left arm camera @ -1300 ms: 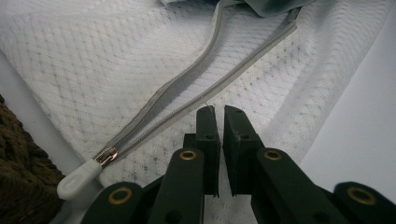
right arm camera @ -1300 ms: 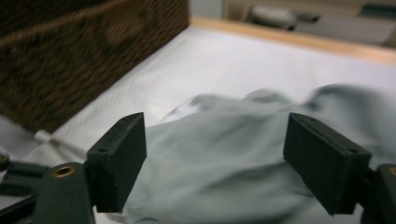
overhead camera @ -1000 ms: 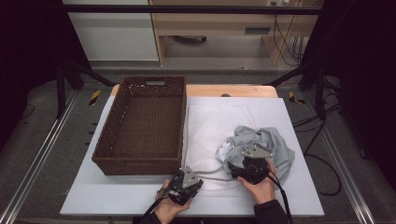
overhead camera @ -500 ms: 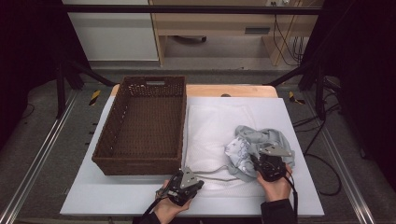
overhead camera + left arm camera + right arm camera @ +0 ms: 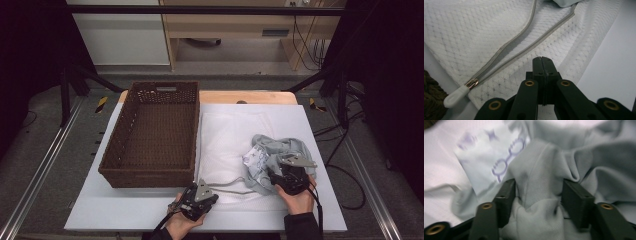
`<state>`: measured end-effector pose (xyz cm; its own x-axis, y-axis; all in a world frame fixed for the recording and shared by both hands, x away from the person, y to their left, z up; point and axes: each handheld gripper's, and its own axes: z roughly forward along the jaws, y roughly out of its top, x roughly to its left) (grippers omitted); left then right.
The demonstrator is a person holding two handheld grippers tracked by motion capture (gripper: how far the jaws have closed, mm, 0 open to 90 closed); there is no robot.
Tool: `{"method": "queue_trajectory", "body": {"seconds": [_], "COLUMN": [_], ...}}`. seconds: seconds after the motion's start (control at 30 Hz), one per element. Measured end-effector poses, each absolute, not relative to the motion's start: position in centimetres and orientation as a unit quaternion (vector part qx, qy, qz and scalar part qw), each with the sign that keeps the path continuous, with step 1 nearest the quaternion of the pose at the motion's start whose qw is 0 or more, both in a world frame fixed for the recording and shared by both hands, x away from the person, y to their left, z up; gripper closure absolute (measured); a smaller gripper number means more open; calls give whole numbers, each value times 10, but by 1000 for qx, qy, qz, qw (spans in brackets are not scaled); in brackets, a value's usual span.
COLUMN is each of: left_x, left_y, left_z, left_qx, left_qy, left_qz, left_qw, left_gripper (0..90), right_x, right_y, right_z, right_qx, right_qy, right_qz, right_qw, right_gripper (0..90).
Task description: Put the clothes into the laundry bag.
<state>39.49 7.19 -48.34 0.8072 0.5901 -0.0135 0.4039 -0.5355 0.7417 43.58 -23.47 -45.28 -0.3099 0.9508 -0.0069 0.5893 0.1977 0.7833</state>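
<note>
A crumpled grey garment (image 5: 282, 150) with a printed label (image 5: 499, 162) lies on the white board's right side. My right gripper (image 5: 289, 176) sits at its near edge, open, with a raised fold of the grey cloth (image 5: 536, 195) between the jaws. A white mesh bag (image 5: 225, 142) is spread flat in the middle, its grey zipper (image 5: 524, 47) parted and the metal pull (image 5: 472, 83) at the near end. My left gripper (image 5: 198, 196) hovers at the bag's near edge, its jaws shut (image 5: 542, 61) with nothing seen between them.
An empty brown wicker basket (image 5: 150, 175) stands left of the mesh bag, and its corner (image 5: 431, 105) lies close to the zipper pull. The white board (image 5: 320, 125) covers the table, with bare strips along the near edge and at the far right.
My right gripper has shifted right, from the garment's left edge to its near middle, and now straddles a fold. The left gripper has stayed in place.
</note>
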Motion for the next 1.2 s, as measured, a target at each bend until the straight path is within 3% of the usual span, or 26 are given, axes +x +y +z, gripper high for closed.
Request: {"method": "queue_trajectory", "body": {"seconds": [0.17,0.33,0.53,0.67,0.87,0.93,1.0,1.07,1.13,1.2], "left_x": [395,395,396,396,396,396,396,396,396,396], "left_y": [72,72,72,71,72,72,72,71,71,71], "left_z": [-483,-483,-483,-483,-483,-483,-483,-483,-483,-483], "left_qx": [868,869,870,870,869,869,869,870,870,870], "left_qy": [286,285,284,284,287,288,287,286,286,286], "left_qz": [120,119,119,120,116,116,115,119,119,118], "left_qw": [387,386,386,385,386,386,386,384,384,384], "left_gripper": [898,898,898,897,897,897,897,896,896,895], "right_x": [419,415,428,435,433,434,436,439,440,440], "right_y": [-222,-184,-156,-156,-152,-152,-151,-148,-148,-149], "right_z": [-426,-428,-462,-477,-479,-478,-480,-483,-482,-482], "right_qx": [489,420,412,419,402,397,390,385,393,395], "right_qy": [720,764,800,811,824,827,829,830,828,828], "right_qz": [402,430,387,362,341,340,347,348,347,340], "right_qw": [285,234,198,189,208,206,203,205,200,207], "right_gripper": [383,419,520,635,780,765,690,689,722,833]}}
